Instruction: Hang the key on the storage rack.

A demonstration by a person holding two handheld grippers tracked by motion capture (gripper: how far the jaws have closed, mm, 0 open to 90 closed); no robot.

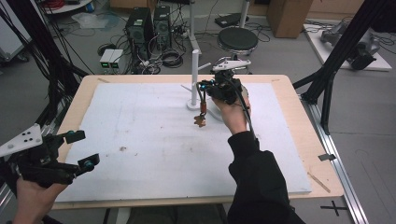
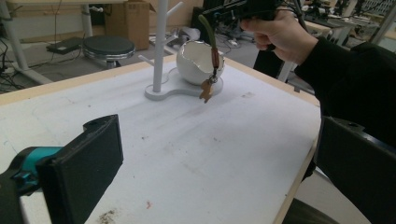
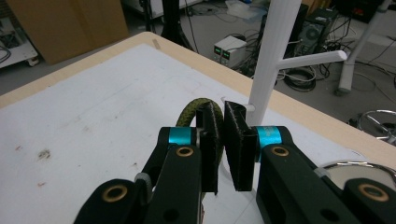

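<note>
Right hand-held gripper lifts a keychain beside the white peg stand

The right hand-held gripper pinches the olive cord loop of a keychain, jaws narrowed on the cord; the strap hangs straight down with its small brown charm just above the table. In the right gripper view, the white stand rises just beyond the jaws, one peg jutting sideways higher than the loop, so hanging it likely means raising the loop and moving forward onto a peg. A white bowl-like cup sits on the stand's base, behind the strap. The left hand-held gripper waits at the near left corner, jaws wide and empty, well apart from the stand.
</note>
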